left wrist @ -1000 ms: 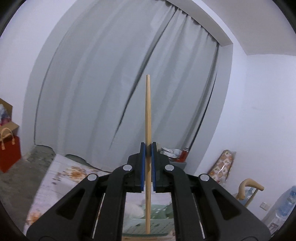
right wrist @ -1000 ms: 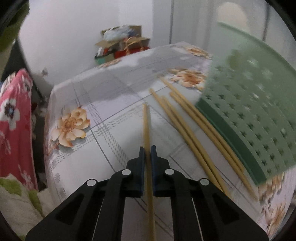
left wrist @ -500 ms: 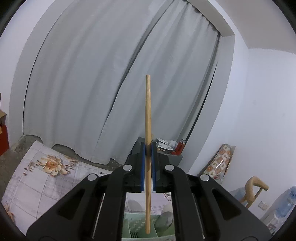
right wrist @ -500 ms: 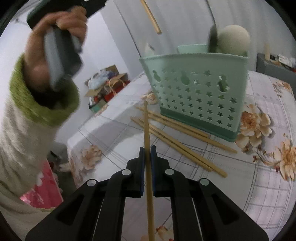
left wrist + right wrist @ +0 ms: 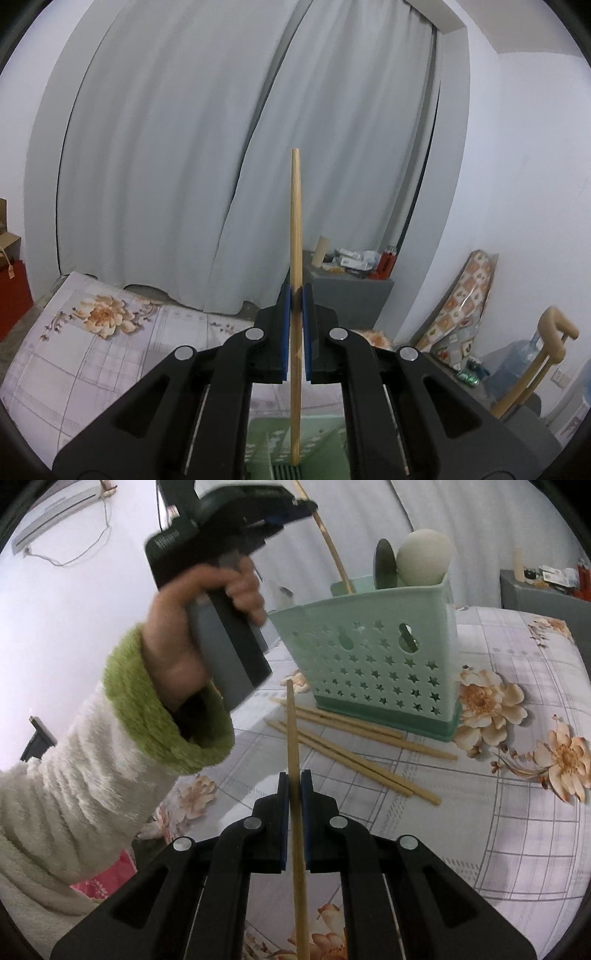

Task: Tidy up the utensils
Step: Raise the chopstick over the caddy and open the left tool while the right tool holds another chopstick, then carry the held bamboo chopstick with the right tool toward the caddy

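From your left wrist camera, your left gripper (image 5: 294,295) has its jaws clamped on a chopstick (image 5: 295,221) held upright, its lower end at 6 o'clock dipping over the green basket (image 5: 325,439) below. You grip it mid-shaft, probably so the tip can drop straight into a compartment. A second ago this view showed mostly curtain (image 5: 221,147) and only a strip of the flowered tablecloth (image 5: 92,350); now more cloth and the basket's inside show, so you have come down and forward over it

From your right wrist camera, your right gripper (image 5: 294,786) is closed tight on a second chopstick (image 5: 293,738) that runs toward 12 o'clock, lifted clear of the table. The mint basket (image 5: 376,657) stands at 1 o'clock with round-headed utensils (image 5: 424,557) already in it, and four loose chopsticks (image 5: 351,746) lie against its base. Your left hand (image 5: 207,627) at 10 o'clock holds its tool above the rim, its stick slanting into the basket. You seem to wait your turn with this one. A second ago this camera looked down along the basket's side; it has since swung round to face it, and half a second ago your hand sat higher in view
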Demonstrator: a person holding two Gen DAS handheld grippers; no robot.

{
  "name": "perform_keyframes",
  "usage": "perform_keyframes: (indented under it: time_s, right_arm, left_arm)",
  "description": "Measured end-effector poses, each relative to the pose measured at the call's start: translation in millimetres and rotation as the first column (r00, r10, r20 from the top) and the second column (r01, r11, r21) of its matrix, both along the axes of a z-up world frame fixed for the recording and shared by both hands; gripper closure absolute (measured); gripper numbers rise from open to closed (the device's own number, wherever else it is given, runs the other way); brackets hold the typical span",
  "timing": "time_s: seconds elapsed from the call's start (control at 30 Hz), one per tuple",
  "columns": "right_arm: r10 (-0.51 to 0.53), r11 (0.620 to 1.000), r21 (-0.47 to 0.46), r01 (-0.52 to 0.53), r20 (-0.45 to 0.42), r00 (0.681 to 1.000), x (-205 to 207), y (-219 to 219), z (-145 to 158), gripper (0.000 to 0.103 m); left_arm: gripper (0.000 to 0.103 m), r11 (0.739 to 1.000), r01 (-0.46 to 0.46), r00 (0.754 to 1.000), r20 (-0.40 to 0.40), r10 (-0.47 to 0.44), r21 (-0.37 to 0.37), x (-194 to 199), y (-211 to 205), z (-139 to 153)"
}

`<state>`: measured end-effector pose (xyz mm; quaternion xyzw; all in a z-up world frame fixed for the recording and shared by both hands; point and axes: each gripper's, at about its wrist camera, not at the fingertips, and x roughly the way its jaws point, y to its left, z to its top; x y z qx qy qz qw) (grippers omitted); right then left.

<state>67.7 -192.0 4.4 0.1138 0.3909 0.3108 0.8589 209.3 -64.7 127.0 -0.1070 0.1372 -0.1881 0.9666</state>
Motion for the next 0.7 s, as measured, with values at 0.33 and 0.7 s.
perform_keyframes:
  time_s: [0.33,0.7]
  right_arm:
    - [-0.005,1.000,0.008,0.006,-0.005,1.000,-11,-11,3,0.097]
    - [-0.016,0.999,0.029,0.017,-0.019,1.000,-13,-15,1,0.096]
  left_arm:
    - [0.097,0.996,0.037,0.999,-0.039,-0.034,0.080,-15,1,-22]
    - [0.052,0.996,0.021,0.999,-0.038,-0.018,0.082,-49,24,-22]
